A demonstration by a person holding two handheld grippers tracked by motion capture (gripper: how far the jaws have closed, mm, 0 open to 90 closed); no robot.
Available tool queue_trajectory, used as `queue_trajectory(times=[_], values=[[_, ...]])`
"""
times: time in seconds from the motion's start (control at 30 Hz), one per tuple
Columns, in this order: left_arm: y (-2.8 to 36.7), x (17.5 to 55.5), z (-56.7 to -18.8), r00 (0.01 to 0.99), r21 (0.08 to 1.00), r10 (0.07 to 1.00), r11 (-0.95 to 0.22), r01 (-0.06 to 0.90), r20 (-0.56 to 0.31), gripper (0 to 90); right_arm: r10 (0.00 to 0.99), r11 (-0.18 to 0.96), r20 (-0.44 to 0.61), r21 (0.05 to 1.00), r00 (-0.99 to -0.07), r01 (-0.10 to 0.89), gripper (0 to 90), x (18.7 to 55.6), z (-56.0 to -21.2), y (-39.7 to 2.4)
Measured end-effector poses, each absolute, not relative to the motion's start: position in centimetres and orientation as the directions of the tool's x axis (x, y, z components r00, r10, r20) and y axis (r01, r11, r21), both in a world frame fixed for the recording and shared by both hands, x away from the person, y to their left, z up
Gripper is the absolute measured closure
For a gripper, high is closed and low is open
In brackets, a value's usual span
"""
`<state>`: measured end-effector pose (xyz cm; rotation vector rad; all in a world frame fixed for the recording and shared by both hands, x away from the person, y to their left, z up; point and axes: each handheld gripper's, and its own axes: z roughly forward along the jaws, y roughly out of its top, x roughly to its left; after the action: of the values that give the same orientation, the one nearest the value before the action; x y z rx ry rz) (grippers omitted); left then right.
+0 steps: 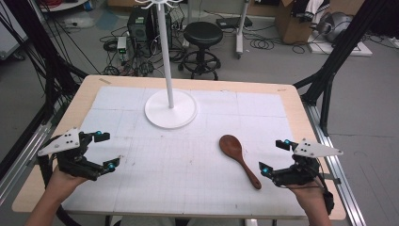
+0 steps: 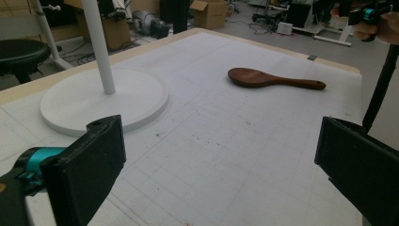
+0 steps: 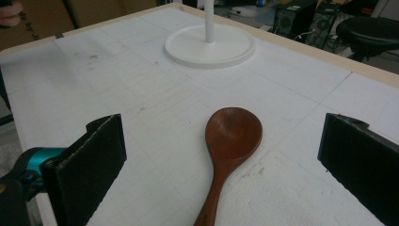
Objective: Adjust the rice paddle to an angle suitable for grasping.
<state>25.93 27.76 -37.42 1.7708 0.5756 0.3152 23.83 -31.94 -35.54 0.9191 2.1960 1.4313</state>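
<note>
A dark brown wooden spoon [image 1: 239, 158] lies flat on the white gridded mat [image 1: 188, 150], bowl toward the stand, handle toward the near right. My right gripper [image 1: 275, 156] hovers open just right of the handle end; in its own view the spoon [image 3: 229, 150] lies between its wide-apart jaws, bowl up. My left gripper [image 1: 107, 149] hangs open over the mat's left side, nothing between its jaws; from there the spoon [image 2: 273, 79] lies far ahead. A white stand [image 1: 170, 107] with a round base and tall pole rises at the mat's far middle, also the stand [image 2: 106, 96] and the stand [image 3: 209, 44].
The wooden table [image 1: 301, 117] ends close beside both hands. Beyond its far edge stand a black stool [image 1: 203, 44], a computer tower [image 1: 137, 23], cables and cardboard boxes. Black frame legs [image 1: 329, 66] rise at both sides.
</note>
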Motion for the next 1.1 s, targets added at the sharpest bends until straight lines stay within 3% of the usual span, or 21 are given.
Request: queue_trajectory(times=[0.53, 1.1], values=[[28.1, 26.0, -37.4, 0.835, 0.958, 0.542, -0.181, 0.221, -0.090, 3.0, 0.694, 0.280, 0.048, 0.901, -0.718, 0.331, 0.5, 22.7, -35.1, -33.0], [27.8, 26.2, -37.6, 0.832, 0.949, 0.548, -0.206, 0.238, -0.089, 2.9, 0.722, 0.444, 0.004, 0.765, -0.692, 0.467, 0.5, 21.9, -33.8, -33.4]])
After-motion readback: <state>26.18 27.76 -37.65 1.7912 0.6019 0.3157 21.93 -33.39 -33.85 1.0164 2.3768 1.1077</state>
